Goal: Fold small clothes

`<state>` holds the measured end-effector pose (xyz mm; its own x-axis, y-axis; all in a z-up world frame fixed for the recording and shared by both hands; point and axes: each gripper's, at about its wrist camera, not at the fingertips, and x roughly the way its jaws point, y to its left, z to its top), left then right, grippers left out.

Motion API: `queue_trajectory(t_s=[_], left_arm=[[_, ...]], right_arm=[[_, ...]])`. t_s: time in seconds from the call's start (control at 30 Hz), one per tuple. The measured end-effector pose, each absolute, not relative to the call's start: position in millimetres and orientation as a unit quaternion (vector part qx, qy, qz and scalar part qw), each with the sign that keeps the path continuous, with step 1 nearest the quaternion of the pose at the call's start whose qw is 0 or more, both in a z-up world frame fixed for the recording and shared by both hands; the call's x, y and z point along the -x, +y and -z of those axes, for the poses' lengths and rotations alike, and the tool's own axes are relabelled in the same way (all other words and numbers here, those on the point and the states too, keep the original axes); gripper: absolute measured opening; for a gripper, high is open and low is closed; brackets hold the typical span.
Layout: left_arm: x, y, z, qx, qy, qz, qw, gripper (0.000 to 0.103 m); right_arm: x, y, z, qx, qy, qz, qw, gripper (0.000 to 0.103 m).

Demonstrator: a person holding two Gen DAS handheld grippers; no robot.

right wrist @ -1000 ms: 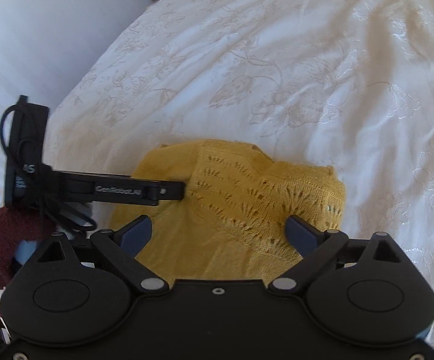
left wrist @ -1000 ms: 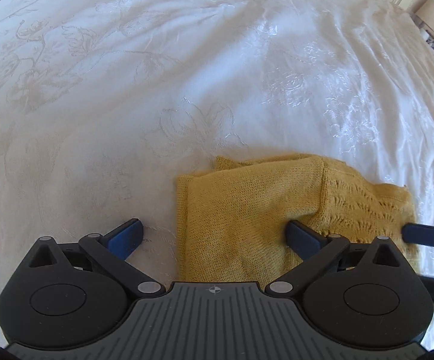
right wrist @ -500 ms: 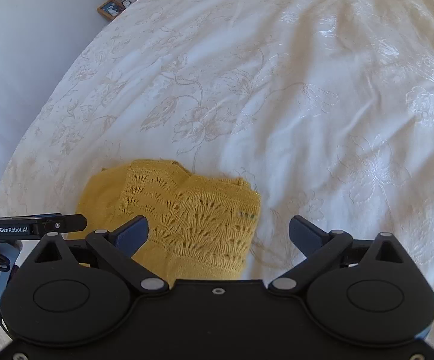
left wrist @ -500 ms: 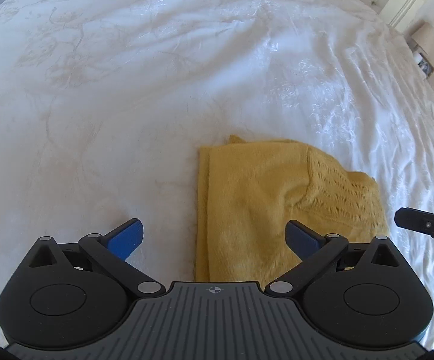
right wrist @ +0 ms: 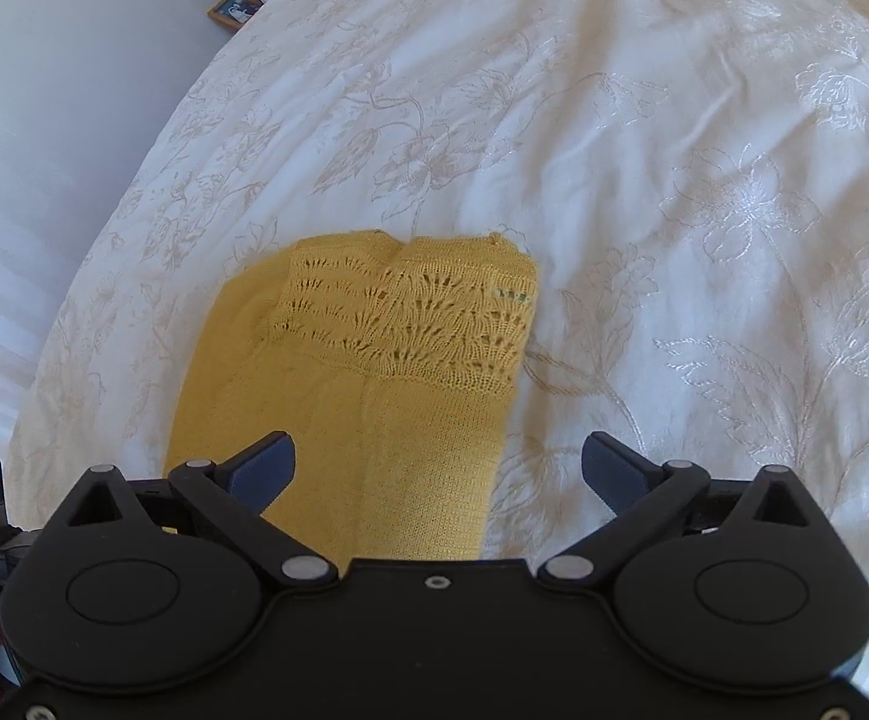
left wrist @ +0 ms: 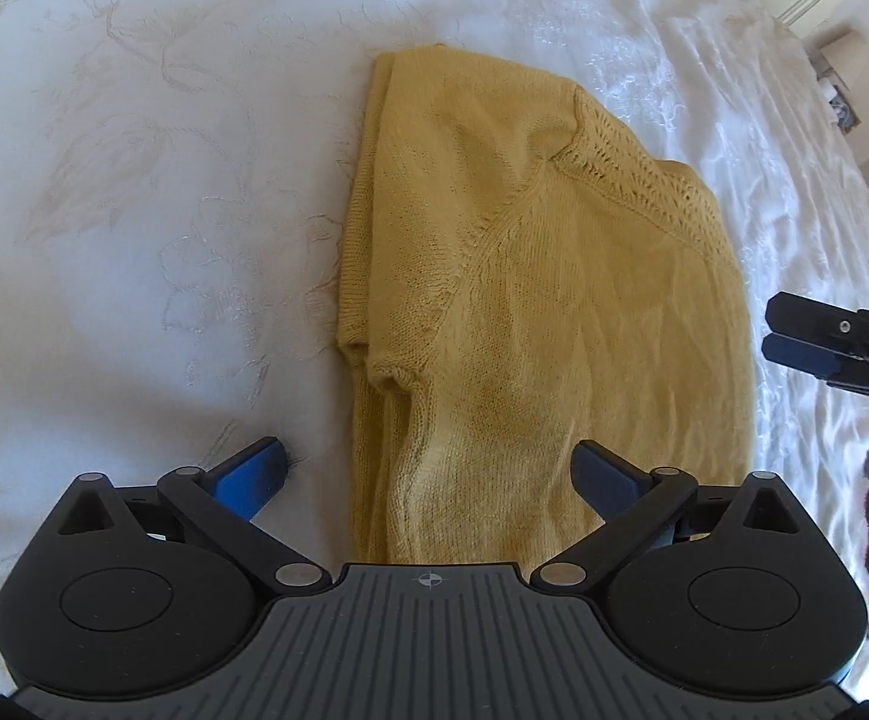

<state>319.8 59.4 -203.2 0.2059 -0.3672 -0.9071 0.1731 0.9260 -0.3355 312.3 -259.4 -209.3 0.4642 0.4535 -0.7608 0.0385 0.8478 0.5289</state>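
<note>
Sweater (left wrist: 542,312), yellow knit, lies folded flat on the bed (left wrist: 134,180), on its white embroidered cover. The lacy band sits at the sweater's far end. The left gripper (left wrist: 428,471) is spread wide and holds nothing, its left finger over the cover and its right finger over the sweater's near part. The right gripper (right wrist: 437,465) is spread too, empty, its left finger above the knit, its right above the cover. A picture frame (right wrist: 232,9) stands far left.

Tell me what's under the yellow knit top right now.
The yellow knit top lies folded on the white embroidered bedspread, which shows all around it. Its own lower layers peek out at the left edge; anything else beneath is covered.
</note>
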Motion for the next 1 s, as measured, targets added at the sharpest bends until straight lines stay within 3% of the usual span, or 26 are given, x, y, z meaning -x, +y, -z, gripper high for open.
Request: queue_trajectory(t_s=[1.0], left_arm=[[-344, 30, 212, 0.112, 0.591, 0.255, 0.757, 0.102]], right_arm=[[-365, -246, 250, -0.291, 0.51, -0.207, 0.783, 0.103]])
